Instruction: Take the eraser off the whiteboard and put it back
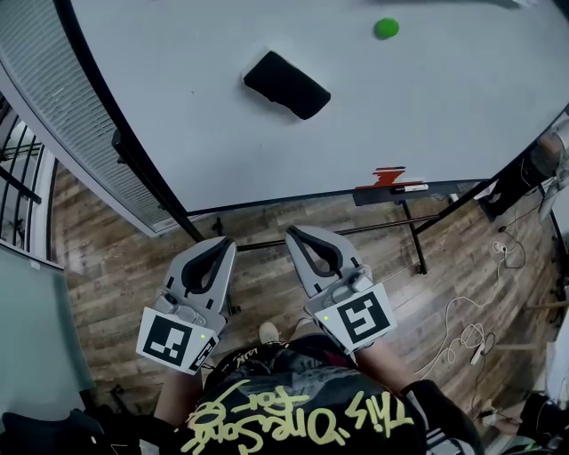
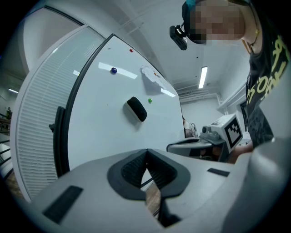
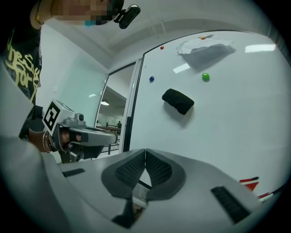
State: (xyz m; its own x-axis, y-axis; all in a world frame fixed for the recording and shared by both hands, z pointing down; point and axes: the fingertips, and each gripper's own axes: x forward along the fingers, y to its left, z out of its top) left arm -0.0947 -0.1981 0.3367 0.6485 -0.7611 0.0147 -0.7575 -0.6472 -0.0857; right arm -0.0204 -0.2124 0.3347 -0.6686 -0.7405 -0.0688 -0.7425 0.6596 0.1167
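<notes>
A black eraser (image 1: 286,84) clings to the whiteboard (image 1: 462,98), up and ahead of both grippers. It shows too in the left gripper view as the eraser (image 2: 136,109) and in the right gripper view as the eraser (image 3: 178,100). My left gripper (image 1: 222,244) and right gripper (image 1: 298,234) are held side by side below the board, well short of it. Both are shut with nothing between their pads. The left gripper (image 2: 146,151) and right gripper (image 3: 145,151) each point level at the board.
A green magnet (image 1: 386,27) sits up right of the eraser; a blue magnet (image 3: 151,78) and a pinned paper (image 3: 204,45) are higher. The board's tray (image 1: 404,191) carries a red item and a marker. Stand legs (image 1: 413,235) and cables (image 1: 462,329) lie on the wooden floor.
</notes>
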